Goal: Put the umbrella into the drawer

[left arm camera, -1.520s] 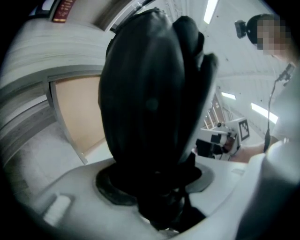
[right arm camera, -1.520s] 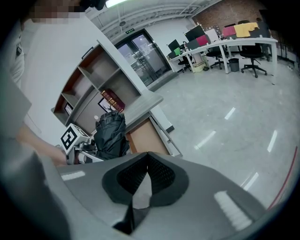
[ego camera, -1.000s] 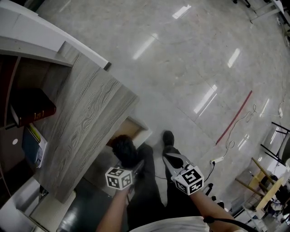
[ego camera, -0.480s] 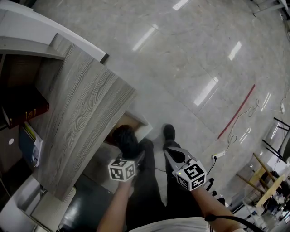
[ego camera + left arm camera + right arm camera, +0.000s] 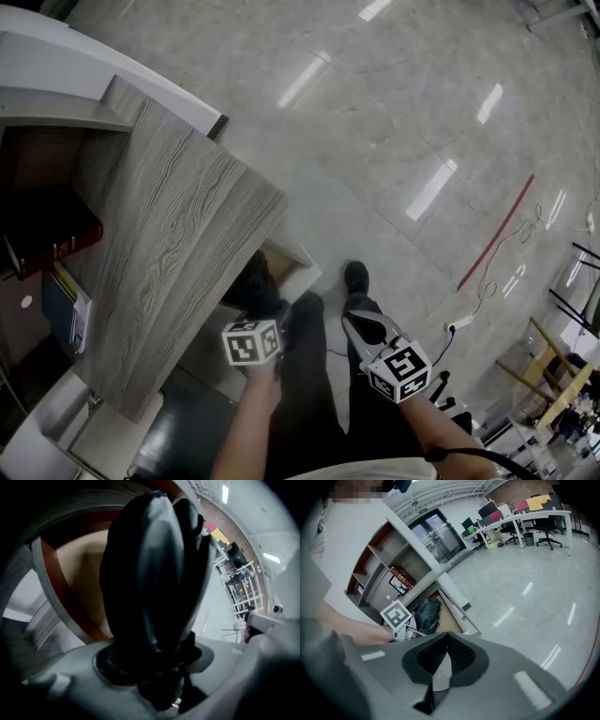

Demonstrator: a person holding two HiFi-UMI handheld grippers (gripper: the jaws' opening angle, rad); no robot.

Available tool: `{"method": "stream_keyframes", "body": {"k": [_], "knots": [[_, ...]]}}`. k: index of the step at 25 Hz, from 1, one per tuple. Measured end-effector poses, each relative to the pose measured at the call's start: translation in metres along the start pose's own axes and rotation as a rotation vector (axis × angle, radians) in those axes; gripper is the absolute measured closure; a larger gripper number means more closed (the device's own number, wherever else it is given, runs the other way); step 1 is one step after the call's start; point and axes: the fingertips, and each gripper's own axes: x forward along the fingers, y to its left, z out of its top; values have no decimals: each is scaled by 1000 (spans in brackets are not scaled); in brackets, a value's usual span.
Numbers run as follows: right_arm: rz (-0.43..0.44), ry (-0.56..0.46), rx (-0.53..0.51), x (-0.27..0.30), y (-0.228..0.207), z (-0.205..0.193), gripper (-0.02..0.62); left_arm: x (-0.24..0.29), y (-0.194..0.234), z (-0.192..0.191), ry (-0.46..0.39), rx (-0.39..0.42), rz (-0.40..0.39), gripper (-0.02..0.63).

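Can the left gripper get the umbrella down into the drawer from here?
Probably yes: the drawer stands open, its bare bottom showing, and the left gripper holds the umbrella at the opening with nothing in between.

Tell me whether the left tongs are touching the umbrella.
Touching. The left gripper view shows the black umbrella with its near end seated between the left tongs, both jaws pressed against it with no gap.
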Motion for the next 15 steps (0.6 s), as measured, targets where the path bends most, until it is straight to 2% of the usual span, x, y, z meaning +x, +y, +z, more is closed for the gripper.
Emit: {"method": "stream_keyframes", "body": {"k": [15], "knots": [[19, -21, 2, 13, 0, 7, 589, 5, 19, 31, 1, -63, 44, 365]]}}
